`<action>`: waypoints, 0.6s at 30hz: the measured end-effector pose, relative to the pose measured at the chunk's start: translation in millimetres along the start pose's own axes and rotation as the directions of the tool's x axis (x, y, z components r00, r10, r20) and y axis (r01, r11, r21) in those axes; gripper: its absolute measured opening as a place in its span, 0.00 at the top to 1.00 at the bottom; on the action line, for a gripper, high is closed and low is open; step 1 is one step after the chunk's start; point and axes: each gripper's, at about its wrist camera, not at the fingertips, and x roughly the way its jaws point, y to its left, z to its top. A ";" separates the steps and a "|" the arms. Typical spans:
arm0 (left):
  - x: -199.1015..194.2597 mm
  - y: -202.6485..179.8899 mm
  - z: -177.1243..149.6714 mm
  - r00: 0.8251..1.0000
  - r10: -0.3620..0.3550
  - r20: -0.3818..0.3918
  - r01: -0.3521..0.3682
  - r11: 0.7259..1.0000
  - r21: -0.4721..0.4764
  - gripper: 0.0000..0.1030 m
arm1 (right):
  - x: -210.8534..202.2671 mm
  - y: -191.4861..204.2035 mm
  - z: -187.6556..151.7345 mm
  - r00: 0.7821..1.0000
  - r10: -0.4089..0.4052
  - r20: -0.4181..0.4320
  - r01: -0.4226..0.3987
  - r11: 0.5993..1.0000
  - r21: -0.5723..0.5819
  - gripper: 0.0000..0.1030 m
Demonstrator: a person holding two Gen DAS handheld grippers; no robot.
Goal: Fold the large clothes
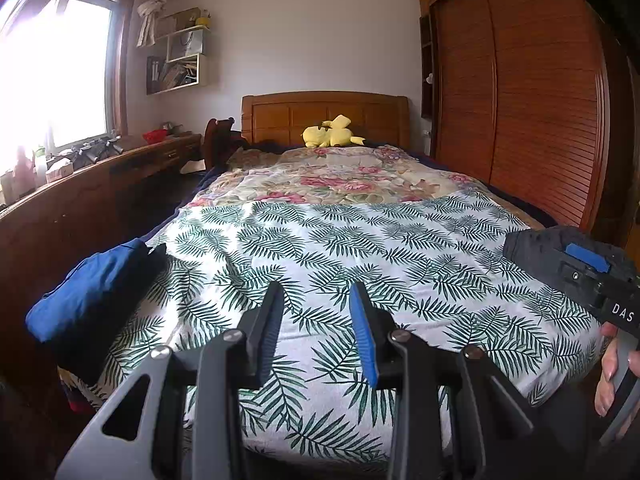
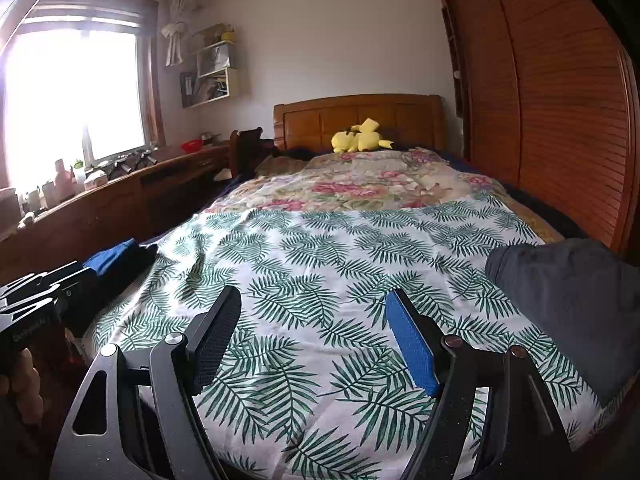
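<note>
A folded blue garment (image 1: 92, 292) lies at the left edge of the bed on the palm-leaf sheet (image 1: 360, 240); it also shows in the right wrist view (image 2: 116, 258). A grey garment (image 2: 568, 300) lies heaped at the bed's right edge. My left gripper (image 1: 316, 300) is open and empty, above the sheet near the foot of the bed. My right gripper (image 2: 316, 320) is open and empty, above the sheet between the two garments. The right gripper's body (image 1: 580, 272) shows at the right of the left wrist view.
A floral quilt (image 1: 332, 176) covers the far half of the bed. A yellow plush toy (image 1: 332, 134) lies by the wooden headboard (image 1: 324, 112). A cluttered wooden desk (image 1: 100, 168) runs along the left under the window. A wooden wardrobe (image 1: 520, 100) stands on the right.
</note>
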 end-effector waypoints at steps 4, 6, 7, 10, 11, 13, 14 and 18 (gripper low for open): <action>-0.4 -0.6 0.2 1.000 0.001 0.001 -0.001 1.000 0.002 0.68 | -0.7 -0.1 0.9 1.000 -0.003 0.002 0.003 1.000 0.000 0.25; -0.8 0.1 0.6 1.000 0.000 0.002 0.000 1.000 0.001 0.68 | -0.5 0.0 1.3 1.000 -0.002 0.001 0.002 1.000 0.002 0.25; -1.4 -0.1 0.6 1.000 -0.002 0.003 0.002 1.000 0.002 0.68 | -0.7 -0.1 1.5 1.000 -0.004 0.002 0.004 1.000 0.002 0.25; -3.9 1.2 1.6 1.000 -0.008 0.007 0.008 1.000 0.000 0.68 | -2.3 0.3 3.0 1.000 -0.007 0.005 0.007 1.000 0.003 0.25; -4.8 1.0 2.1 1.000 -0.008 0.008 0.008 1.000 0.002 0.68 | -2.2 0.1 3.0 1.000 -0.007 0.005 0.007 1.000 0.003 0.25; -6.8 0.7 2.1 1.000 -0.009 0.011 0.009 1.000 0.005 0.68 | -2.6 0.4 3.7 1.000 -0.010 0.006 0.010 1.000 0.006 0.25; -7.6 0.7 3.0 1.000 -0.010 0.012 0.010 1.000 0.007 0.68 | -2.8 0.5 4.0 1.000 -0.011 0.007 0.011 1.000 0.007 0.25; -10.8 -1.3 3.8 1.000 -0.009 0.019 0.009 1.000 0.014 0.68 | -3.9 1.4 4.7 1.000 -0.014 0.010 0.014 1.000 0.010 0.25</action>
